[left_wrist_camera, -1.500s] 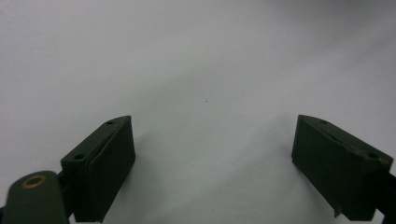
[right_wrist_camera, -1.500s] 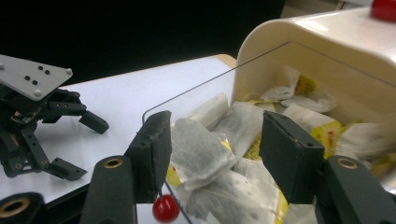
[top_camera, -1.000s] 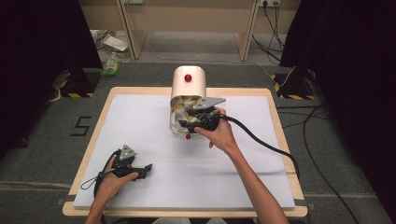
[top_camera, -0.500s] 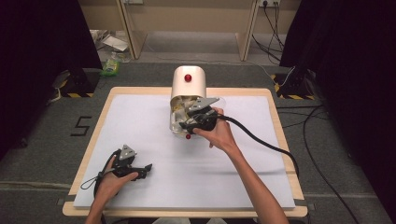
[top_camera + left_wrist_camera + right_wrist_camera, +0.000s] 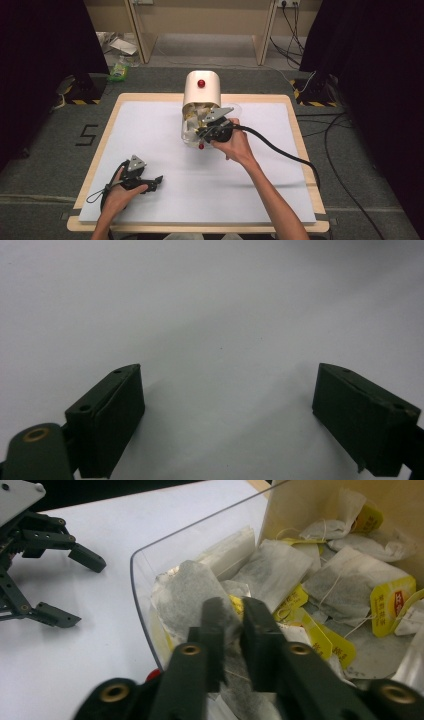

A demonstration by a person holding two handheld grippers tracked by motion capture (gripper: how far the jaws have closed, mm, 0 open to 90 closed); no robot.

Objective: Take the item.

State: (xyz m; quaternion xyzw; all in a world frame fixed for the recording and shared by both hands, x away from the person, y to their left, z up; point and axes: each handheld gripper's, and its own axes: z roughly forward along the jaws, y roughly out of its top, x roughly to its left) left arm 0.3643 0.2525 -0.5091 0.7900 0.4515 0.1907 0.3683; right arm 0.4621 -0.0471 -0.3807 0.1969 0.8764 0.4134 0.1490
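White table [image 5: 150, 130]: right claw [image 5: 234, 611] pinches a tea bag [image 5: 192, 592] inside the dispenser [image 5: 201, 90].

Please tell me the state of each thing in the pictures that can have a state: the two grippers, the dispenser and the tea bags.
Left gripper: open, holding nothing, low over the white sheet.
Right gripper: shut on tea bag inside the clear tray.
Tea bag dispenser: upright, front tray open.
Tea bags: heaped loosely, yellow tags attached.
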